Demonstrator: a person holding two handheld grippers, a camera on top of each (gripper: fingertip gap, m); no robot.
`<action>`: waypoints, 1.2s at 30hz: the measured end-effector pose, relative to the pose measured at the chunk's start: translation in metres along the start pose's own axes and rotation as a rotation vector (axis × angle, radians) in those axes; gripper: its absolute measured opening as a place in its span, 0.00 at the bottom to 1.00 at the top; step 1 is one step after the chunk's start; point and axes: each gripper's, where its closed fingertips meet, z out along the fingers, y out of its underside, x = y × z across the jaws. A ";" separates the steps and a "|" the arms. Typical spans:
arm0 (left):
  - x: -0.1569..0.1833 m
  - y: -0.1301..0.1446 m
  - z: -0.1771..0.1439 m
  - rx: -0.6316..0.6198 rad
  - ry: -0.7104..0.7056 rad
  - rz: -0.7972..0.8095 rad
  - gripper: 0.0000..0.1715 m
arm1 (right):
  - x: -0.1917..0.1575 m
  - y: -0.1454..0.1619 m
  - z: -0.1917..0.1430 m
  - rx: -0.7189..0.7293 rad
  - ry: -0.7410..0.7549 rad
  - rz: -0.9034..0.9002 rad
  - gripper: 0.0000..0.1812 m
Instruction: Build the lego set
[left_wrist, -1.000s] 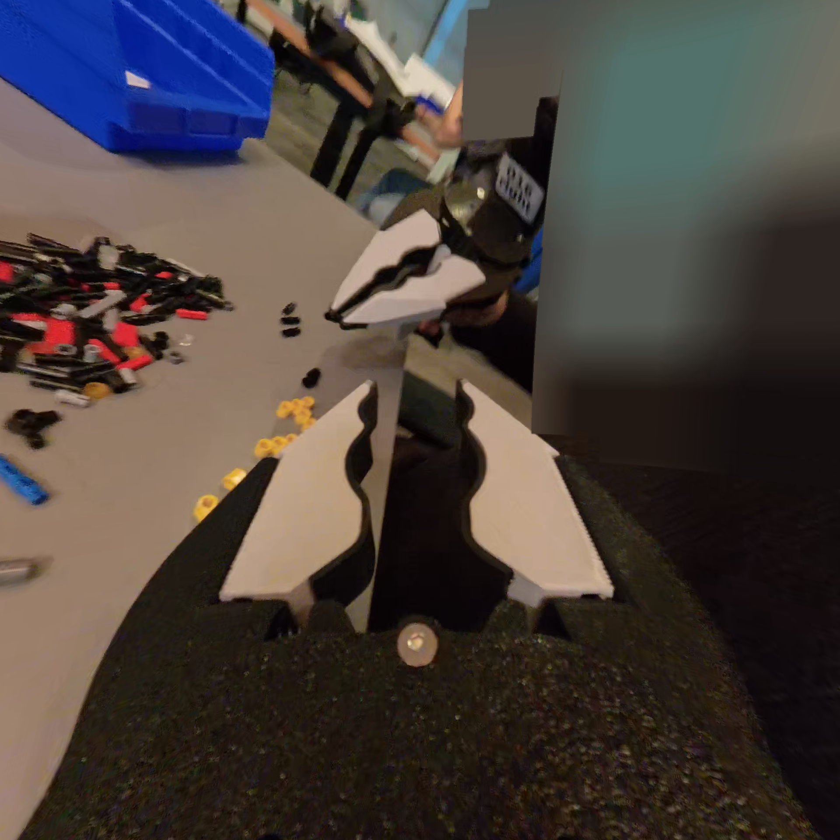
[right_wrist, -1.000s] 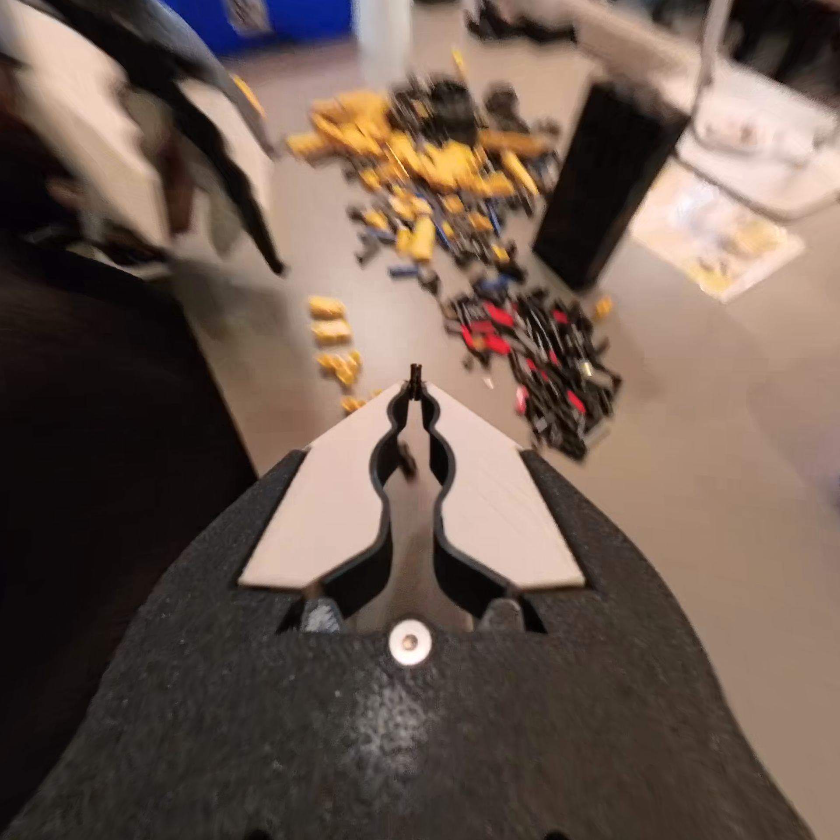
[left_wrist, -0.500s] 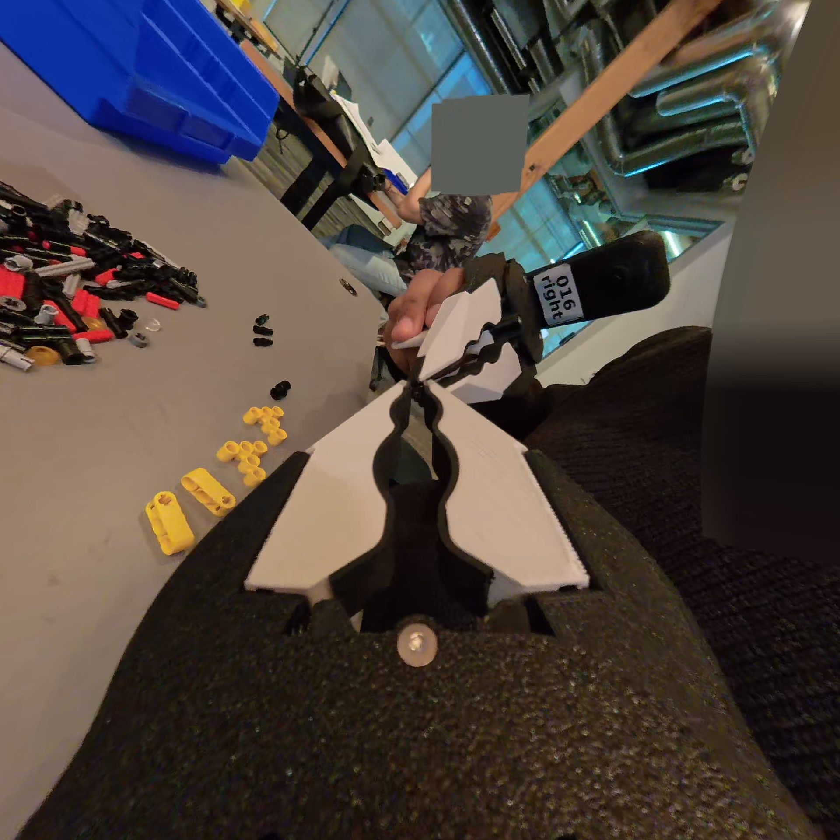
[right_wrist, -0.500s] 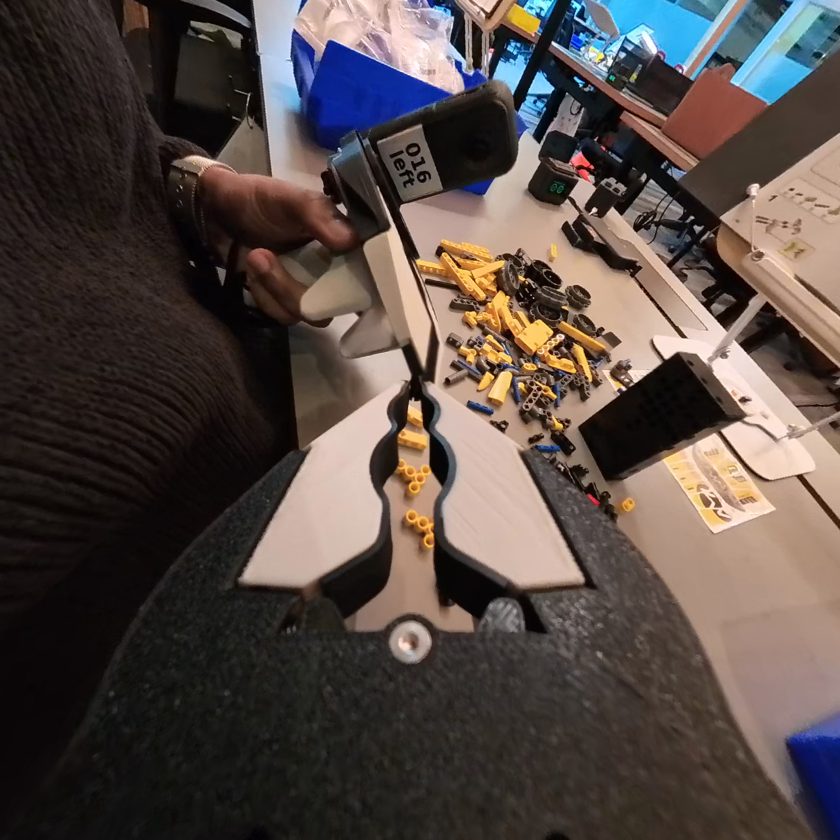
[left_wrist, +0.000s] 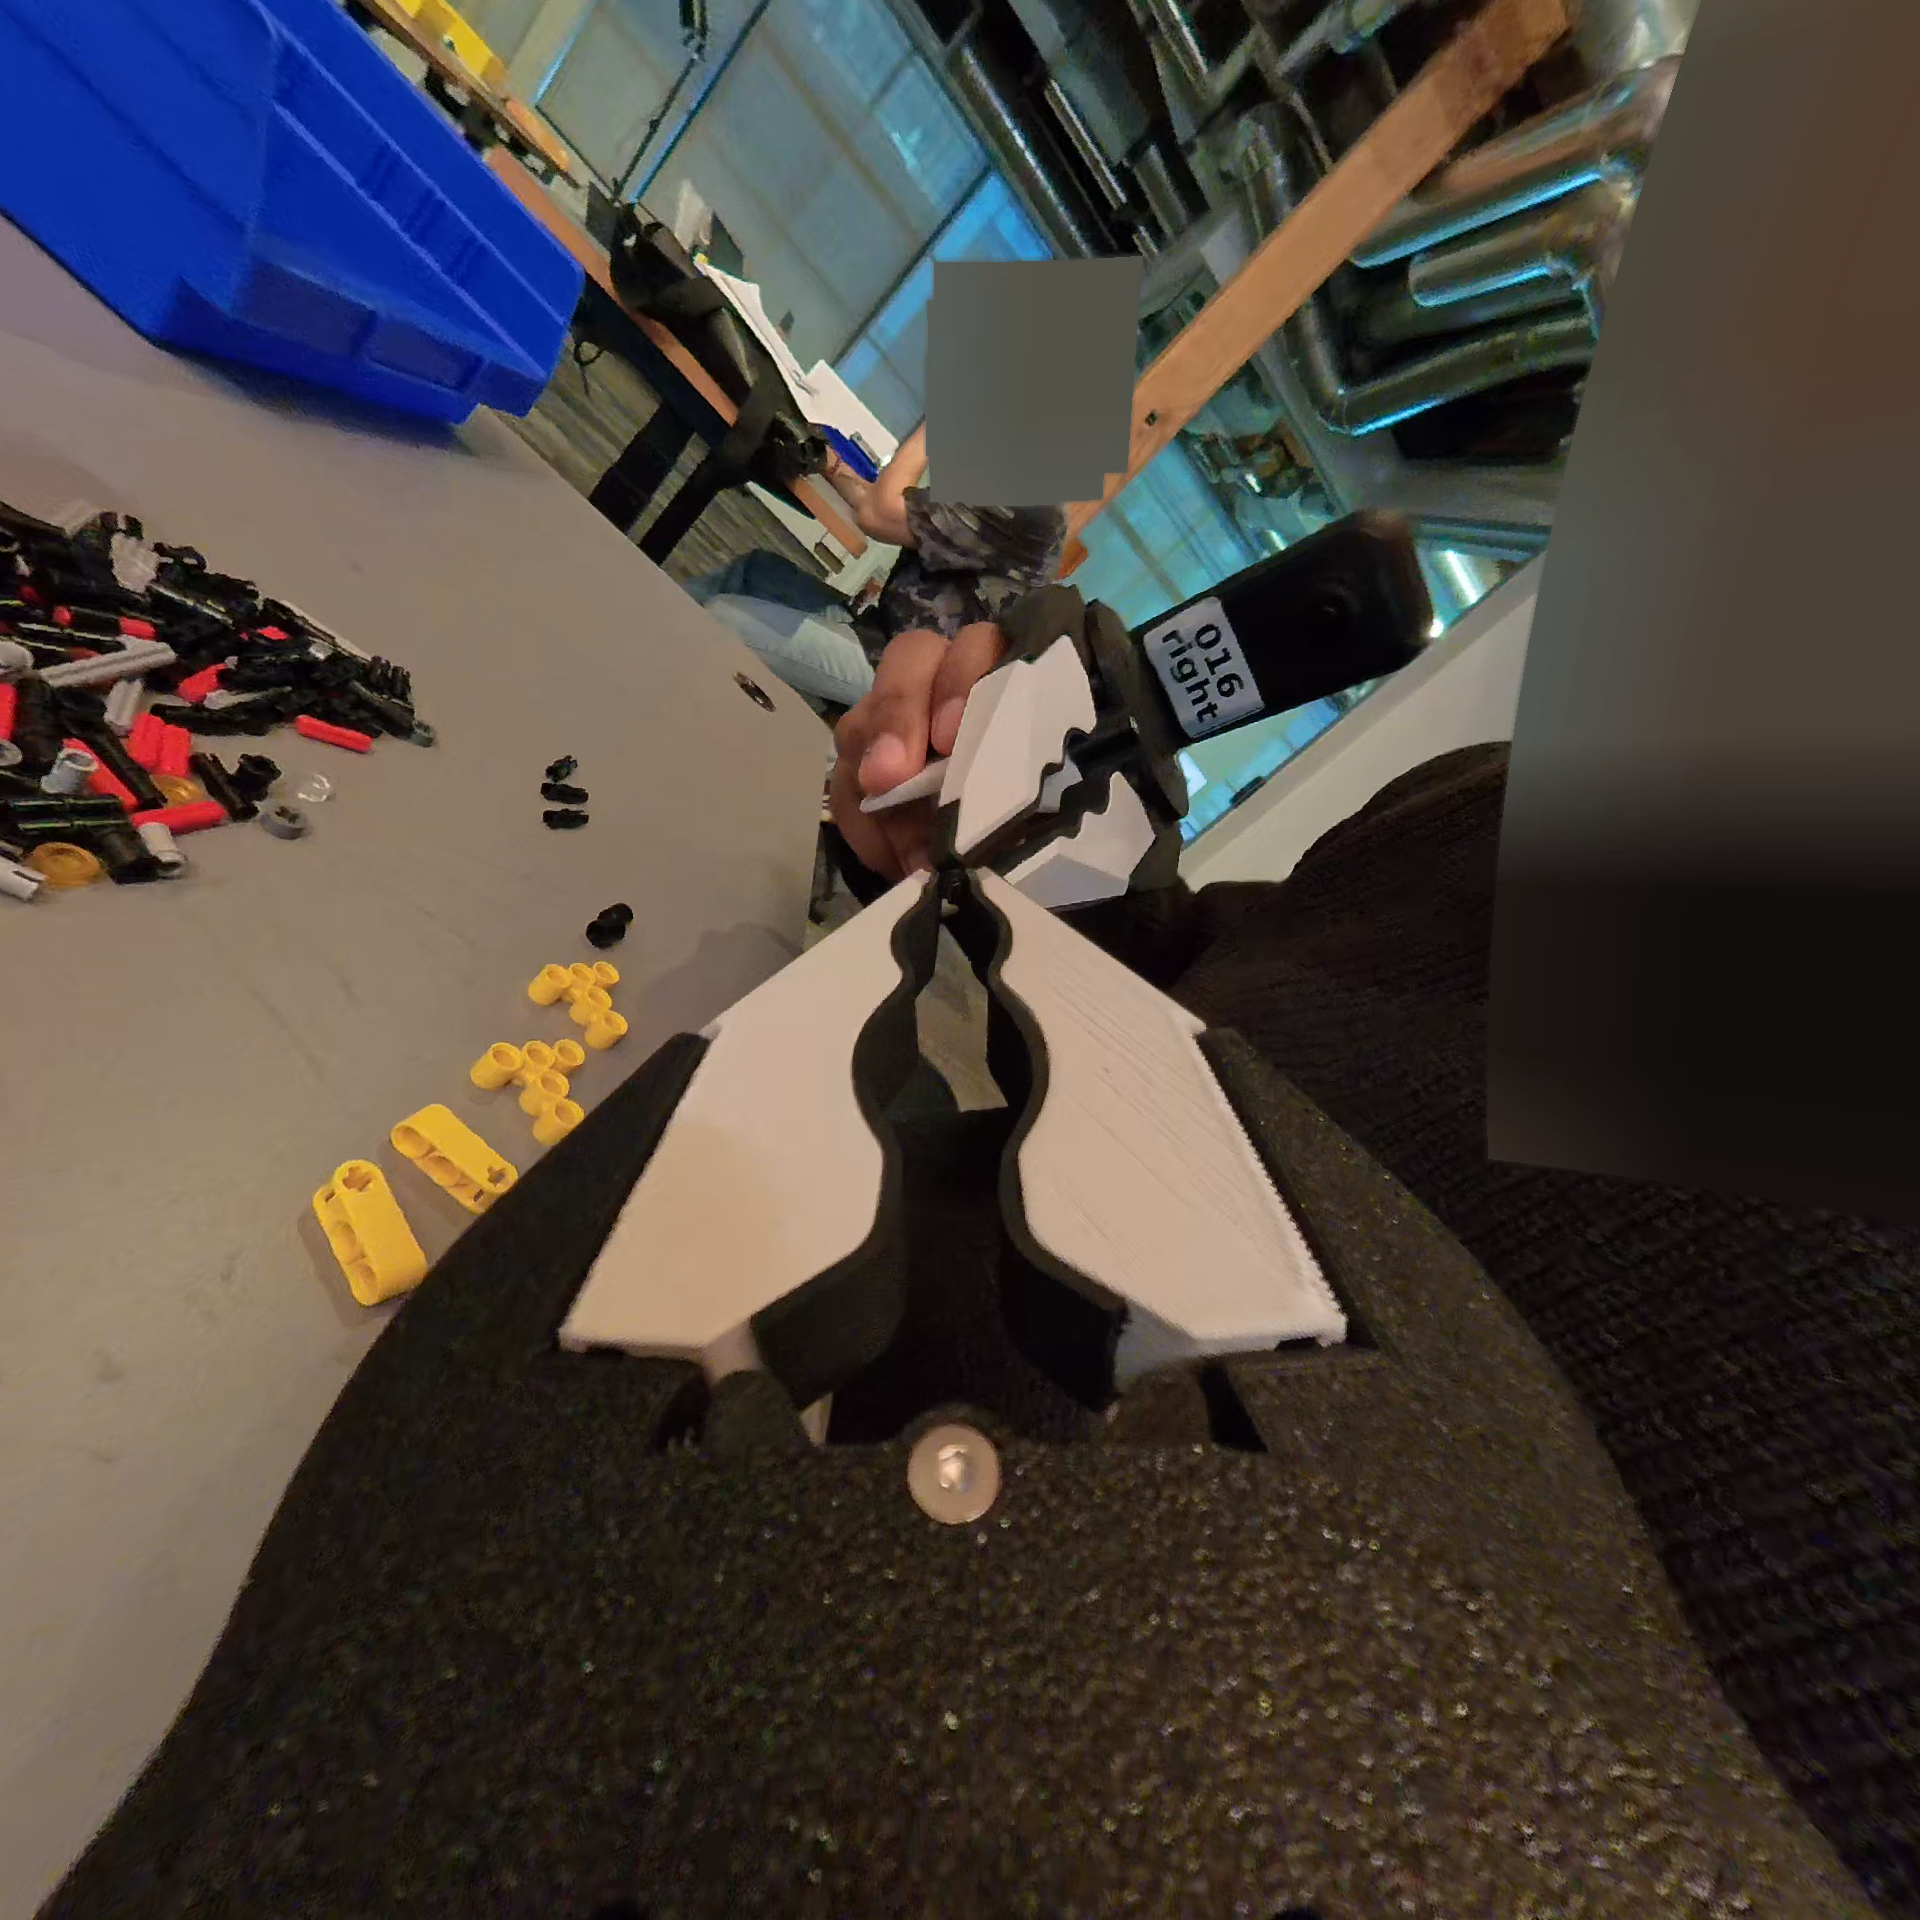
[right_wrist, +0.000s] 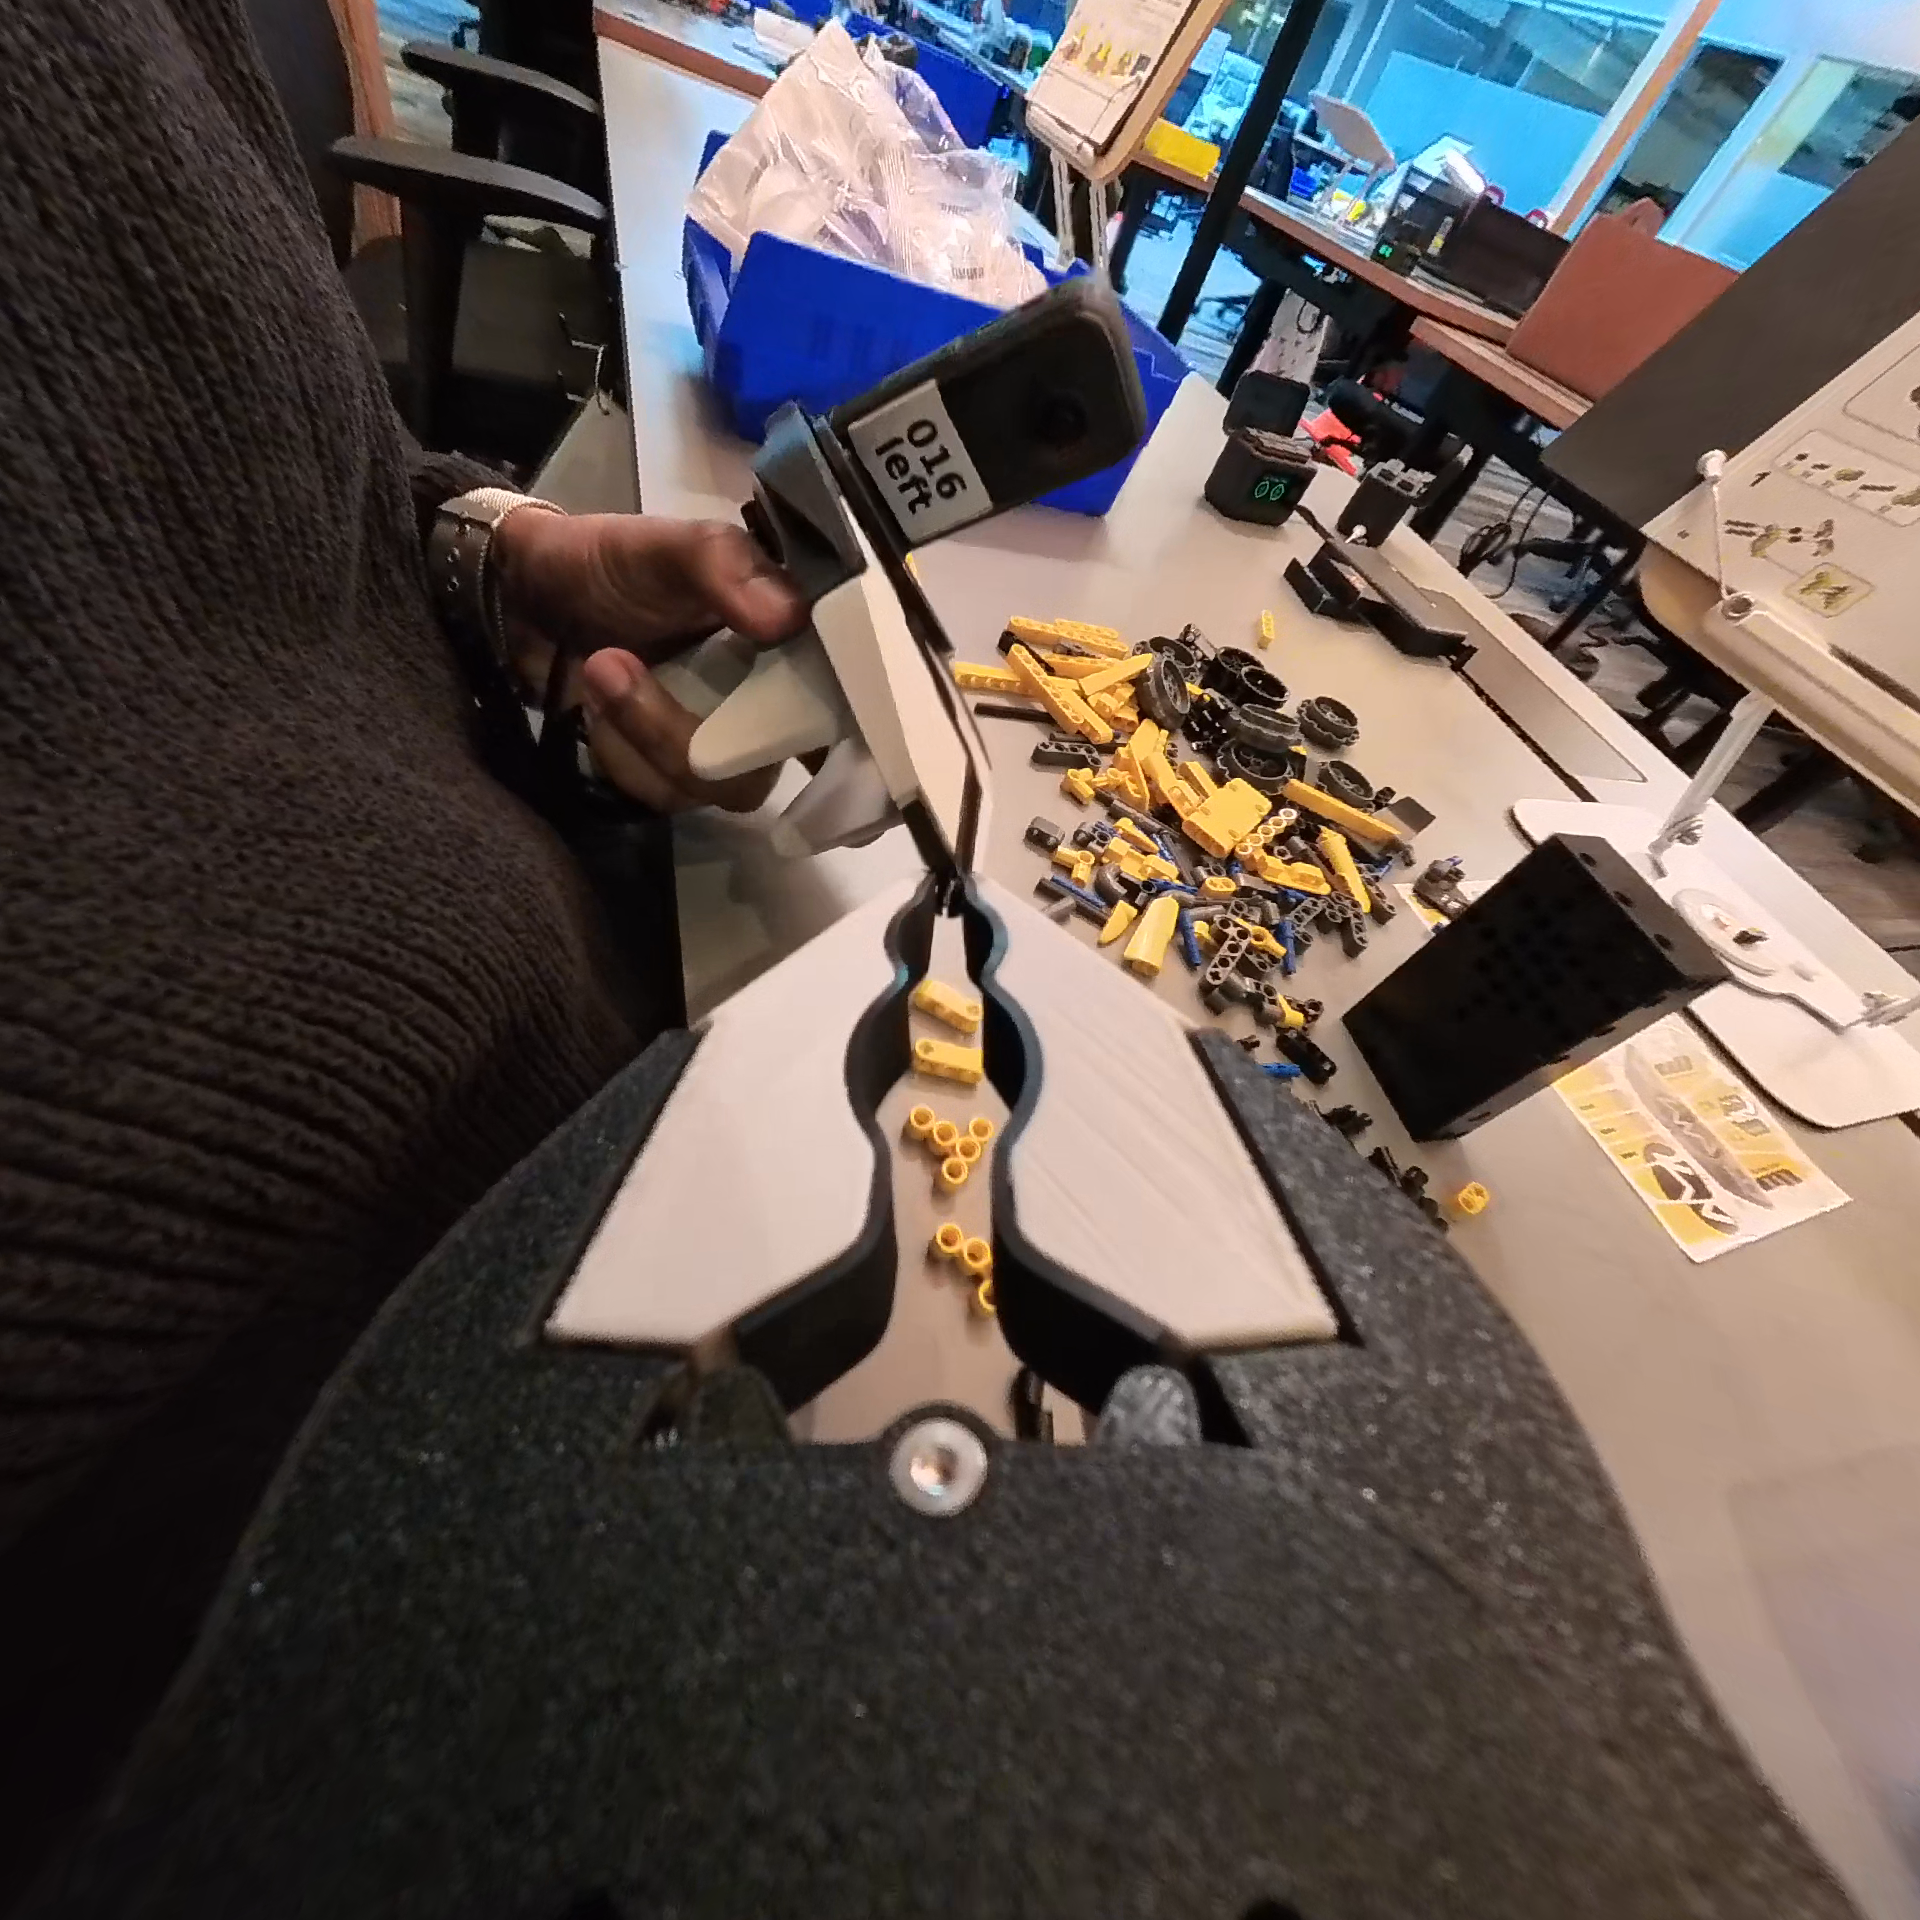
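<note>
left hand-held gripper (left_wrist: 951, 883) and right hand-held gripper (right_wrist: 948, 891) meet tip to tip above the tabletop (left_wrist: 312, 987) edge, both pinched closed on one small black pin (right_wrist: 948, 896). step looks like a hand-over; yellow connectors (left_wrist: 540, 1075) lie below.

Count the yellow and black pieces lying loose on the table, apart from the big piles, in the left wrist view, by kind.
Yellow short beams: 2
Yellow ring clusters: 2
Small black pins: 4
Total: 8
</note>
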 end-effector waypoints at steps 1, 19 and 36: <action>0.001 -0.002 0.000 0.012 0.011 -0.011 0.02 | 0.001 -0.002 0.000 0.017 0.003 0.017 0.03; 0.017 -0.011 -0.001 0.122 0.184 -0.130 0.03 | 0.002 -0.019 -0.005 0.204 -0.070 0.264 0.04; -0.016 -0.003 -0.039 0.089 -0.149 0.012 0.08 | 0.015 0.016 0.003 -0.077 -0.021 0.316 0.02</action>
